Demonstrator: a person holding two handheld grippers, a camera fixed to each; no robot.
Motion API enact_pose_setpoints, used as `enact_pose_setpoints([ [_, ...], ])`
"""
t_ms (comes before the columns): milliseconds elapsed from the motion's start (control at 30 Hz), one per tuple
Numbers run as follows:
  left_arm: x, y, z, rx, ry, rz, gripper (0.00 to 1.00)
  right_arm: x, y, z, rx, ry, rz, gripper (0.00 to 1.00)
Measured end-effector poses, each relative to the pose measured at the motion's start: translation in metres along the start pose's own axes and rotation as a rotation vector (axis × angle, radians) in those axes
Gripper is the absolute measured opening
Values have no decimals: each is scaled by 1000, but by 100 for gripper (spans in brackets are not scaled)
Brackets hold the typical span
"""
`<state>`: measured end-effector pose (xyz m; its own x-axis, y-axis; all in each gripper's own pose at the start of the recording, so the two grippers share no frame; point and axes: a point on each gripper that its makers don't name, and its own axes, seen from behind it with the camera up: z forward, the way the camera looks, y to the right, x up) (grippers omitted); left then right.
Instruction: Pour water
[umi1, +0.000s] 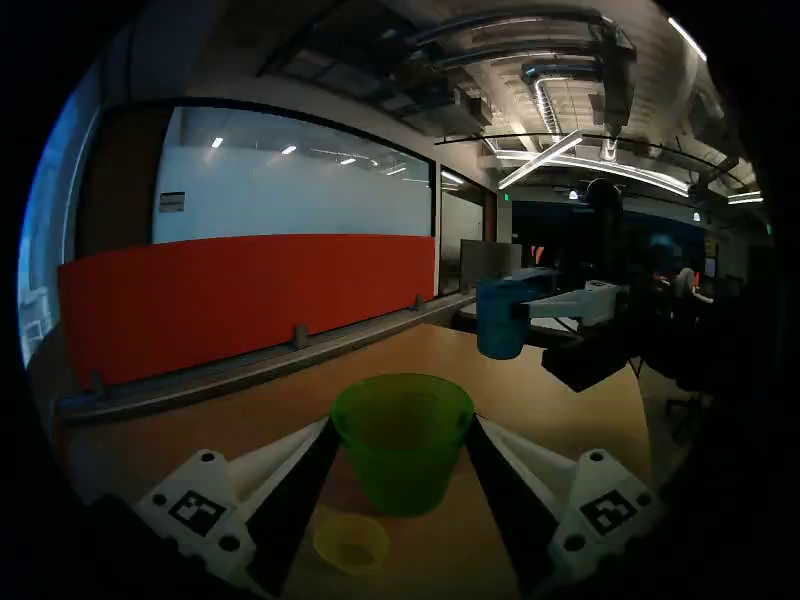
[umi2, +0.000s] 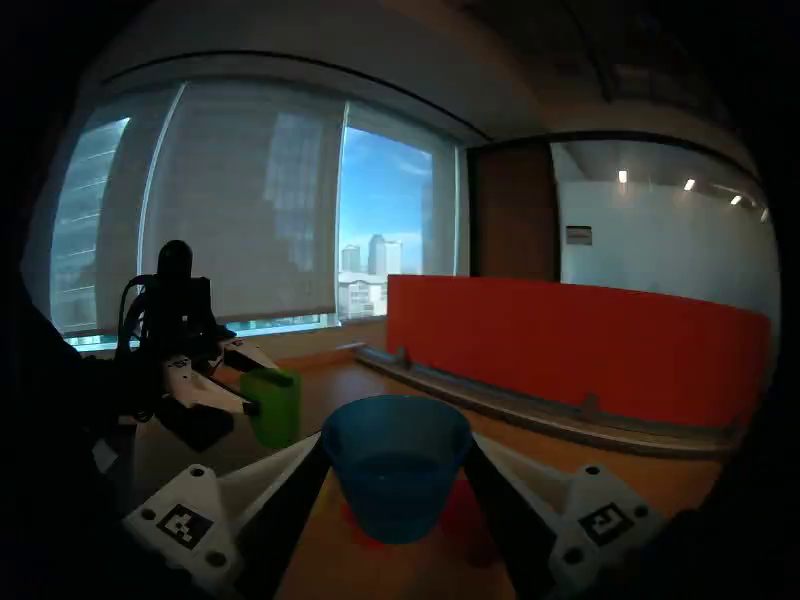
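Blue cup (umi2: 397, 470), apparently part-filled, held above desk (umi1: 560, 400) | right gripper (umi2: 396, 445) clamped on its mid-wall; likely light, thin, squeezable, so grip gently | green cup (umi1: 402, 440) pinched by left gripper (umi1: 402, 428) above desk | small yellow cup (umi1: 351, 543) on desk

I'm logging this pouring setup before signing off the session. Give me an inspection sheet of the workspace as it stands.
Surface: wooden table, dimly lit.
Job's things: green cup looks empty; blue cup seems to hold water; both upright, lifted.
Clutter: small yellow cup on the table below the green cup; red patch under the blue cup, unidentifiable.
Grippers: left tongs shut on green cup; right tongs shut on blue cup.
Cables: dark loop behind the left tongs, possibly a cable.
Surroundings: orange partition; window with city view.
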<state>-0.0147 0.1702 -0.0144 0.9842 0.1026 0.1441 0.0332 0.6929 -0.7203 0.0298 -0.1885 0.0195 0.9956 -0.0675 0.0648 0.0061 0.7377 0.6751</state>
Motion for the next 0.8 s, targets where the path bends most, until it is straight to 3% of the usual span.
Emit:
enact_pose_setpoints([
  [467,-11,10,8,-8,-1,11,87,14,-5,11,17,-8,-69,91],
  [800,-16,21,16,-32,11,-1,87,35,-13,22,45,-16,-210,91],
])
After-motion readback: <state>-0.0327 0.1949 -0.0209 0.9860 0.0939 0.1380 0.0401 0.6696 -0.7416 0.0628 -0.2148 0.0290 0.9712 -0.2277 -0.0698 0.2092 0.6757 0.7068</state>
